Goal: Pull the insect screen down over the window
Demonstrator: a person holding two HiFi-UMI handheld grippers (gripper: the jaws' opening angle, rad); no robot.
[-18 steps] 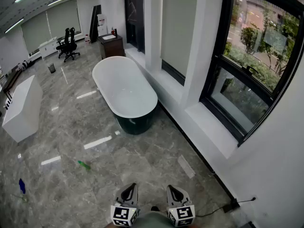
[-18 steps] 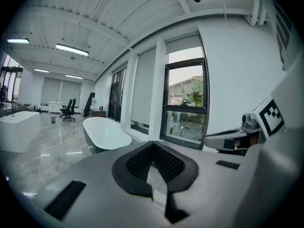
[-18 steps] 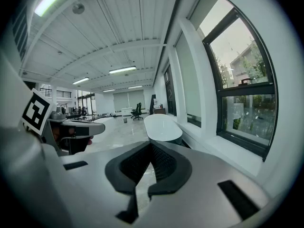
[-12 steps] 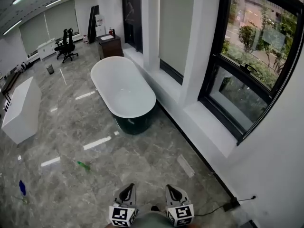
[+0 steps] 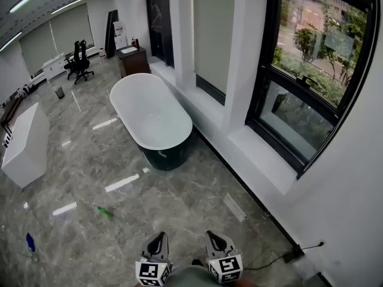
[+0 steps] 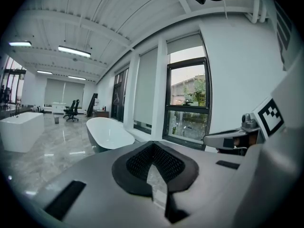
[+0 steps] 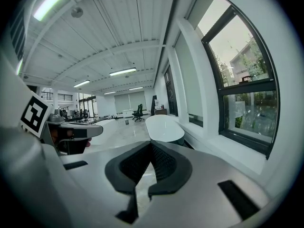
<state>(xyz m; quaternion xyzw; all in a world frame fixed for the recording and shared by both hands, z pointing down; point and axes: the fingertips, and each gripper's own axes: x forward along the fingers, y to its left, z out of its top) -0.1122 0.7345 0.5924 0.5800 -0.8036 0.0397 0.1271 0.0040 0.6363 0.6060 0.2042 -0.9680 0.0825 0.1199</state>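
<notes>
The black-framed window (image 5: 311, 82) stands in the white wall at the right, with trees and a street behind its glass. In the left gripper view the window (image 6: 187, 103) has a pale grey panel (image 6: 185, 45) across the top of its opening; I cannot tell whether that is the insect screen. My left gripper (image 5: 158, 239) and right gripper (image 5: 213, 237) sit side by side at the bottom edge of the head view, well short of the window. Both are shut, with nothing between the jaws. The left gripper (image 6: 153, 146) and the right gripper (image 7: 151, 147) point into the room.
A white oval bathtub (image 5: 152, 115) stands on the grey marble floor beside the deep white sill (image 5: 263, 160). A white block (image 5: 24, 142) is at the left. A green bottle (image 5: 106, 211) and a blue item (image 5: 30, 241) lie on the floor. A cable and plug (image 5: 293, 253) run along the right wall.
The head view has shifted a little, so the tub and window sit slightly further left. Both grippers stay low at the bottom edge, still shut.
</notes>
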